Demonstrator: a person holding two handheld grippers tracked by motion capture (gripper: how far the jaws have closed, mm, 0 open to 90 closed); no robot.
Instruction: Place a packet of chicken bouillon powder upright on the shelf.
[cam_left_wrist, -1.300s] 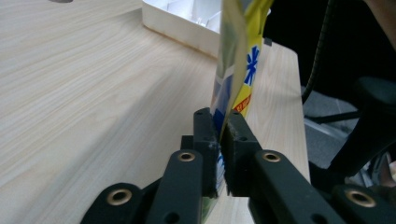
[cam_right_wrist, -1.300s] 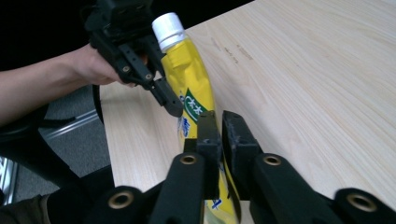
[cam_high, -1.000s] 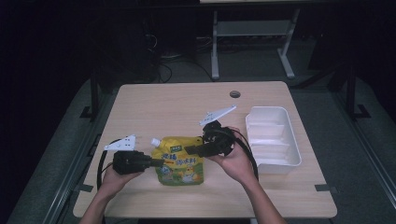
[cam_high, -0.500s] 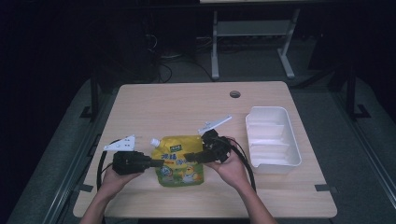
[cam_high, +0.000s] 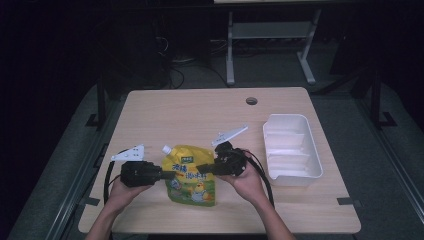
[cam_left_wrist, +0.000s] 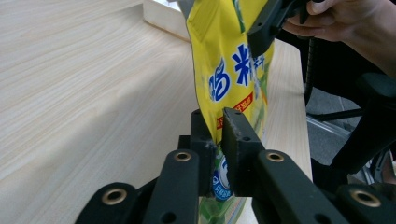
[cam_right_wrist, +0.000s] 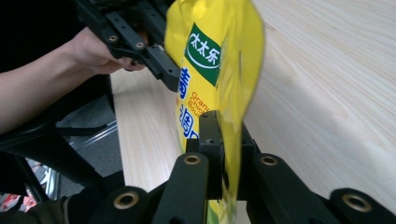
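Observation:
A yellow spouted pouch with blue lettering and a white cap lies on the wooden table near its front edge. My left gripper holds its left edge. In the left gripper view the jaws pinch the pouch, though they have just eased slightly apart. My right gripper reaches in from the right. Its jaws have just been closing and now clamp the other edge of the pouch. Each gripper view shows the other gripper on the far edge.
A white divided tray stands at the right of the table, a hand's width from my right hand. A round cable hole sits near the far edge. Black cables loop from both grippers beside the wrists.
My right gripper has sunk onto the pouch's right edge and its jaws have closed on it. The left hand has stayed in place on the left edge.

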